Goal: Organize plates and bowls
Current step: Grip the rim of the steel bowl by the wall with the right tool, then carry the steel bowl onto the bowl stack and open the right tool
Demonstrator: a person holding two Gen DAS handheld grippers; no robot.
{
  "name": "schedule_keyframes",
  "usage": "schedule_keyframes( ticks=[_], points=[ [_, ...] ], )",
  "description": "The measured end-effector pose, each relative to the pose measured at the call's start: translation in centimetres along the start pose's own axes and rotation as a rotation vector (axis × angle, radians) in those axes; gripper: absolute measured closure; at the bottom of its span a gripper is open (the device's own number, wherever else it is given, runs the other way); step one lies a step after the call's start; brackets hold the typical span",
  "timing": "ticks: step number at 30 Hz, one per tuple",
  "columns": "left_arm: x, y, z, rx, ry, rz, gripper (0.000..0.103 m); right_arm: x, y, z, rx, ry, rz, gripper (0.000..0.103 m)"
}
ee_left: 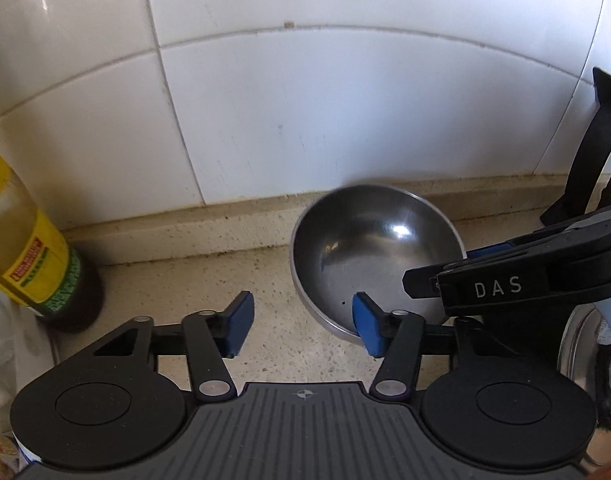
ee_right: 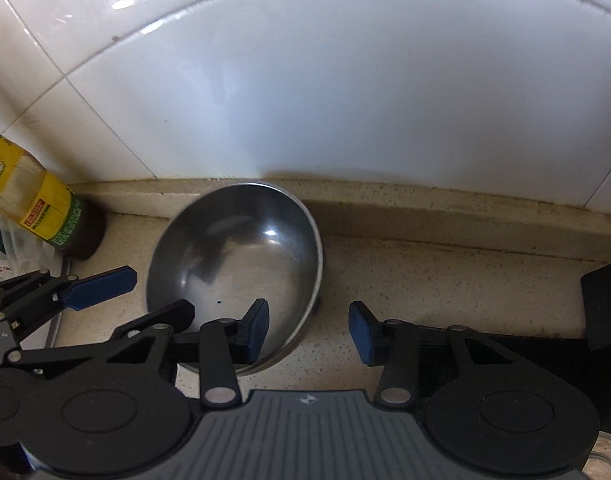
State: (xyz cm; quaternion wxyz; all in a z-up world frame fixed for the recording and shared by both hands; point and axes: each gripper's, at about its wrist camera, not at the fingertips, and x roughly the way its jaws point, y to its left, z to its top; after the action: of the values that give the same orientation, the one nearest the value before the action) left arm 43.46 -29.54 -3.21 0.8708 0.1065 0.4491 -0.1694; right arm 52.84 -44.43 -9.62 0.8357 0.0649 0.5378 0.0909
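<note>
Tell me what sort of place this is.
Most likely a home kitchen counter: white wall tiles behind a speckled stone worktop, with a steel bowl and a yellow-labelled bottle standing on it.

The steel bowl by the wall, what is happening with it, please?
A person holds a gripper in each hand over the steel bowl on the counter. The right gripper straddles its right rim; the left gripper straddles its left rim. Neither pinches it yet. An oil bottle stands left.
</note>
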Motion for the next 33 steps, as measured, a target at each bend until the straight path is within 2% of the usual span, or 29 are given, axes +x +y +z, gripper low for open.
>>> schedule_keyframes(
  ticks=[8, 15, 23, 33],
  points=[
    [1.3, -0.2, 0.2, 0.016, 0.031, -0.007, 0.053, 1.3, -0.2, 0.1, 0.009, 0.008, 0.022, 0.057],
    [1.8, -0.2, 0.2, 0.027, 0.039, -0.039, 0.069, 1.5, -0.1, 0.3, 0.013, 0.008, 0.055, 0.066],
    [1.6, -0.2, 0.2, 0.029, 0.027, -0.053, 0.07, 1.8, 0.0, 0.2, 0.028, 0.014, 0.075, 0.068],
    [-0.9, -0.6, 0.7, 0.058, -0.04, -0.031, 0.069, -1.5, 0.5, 0.1, 0.014, -0.039, 0.083, 0.068]
  ],
)
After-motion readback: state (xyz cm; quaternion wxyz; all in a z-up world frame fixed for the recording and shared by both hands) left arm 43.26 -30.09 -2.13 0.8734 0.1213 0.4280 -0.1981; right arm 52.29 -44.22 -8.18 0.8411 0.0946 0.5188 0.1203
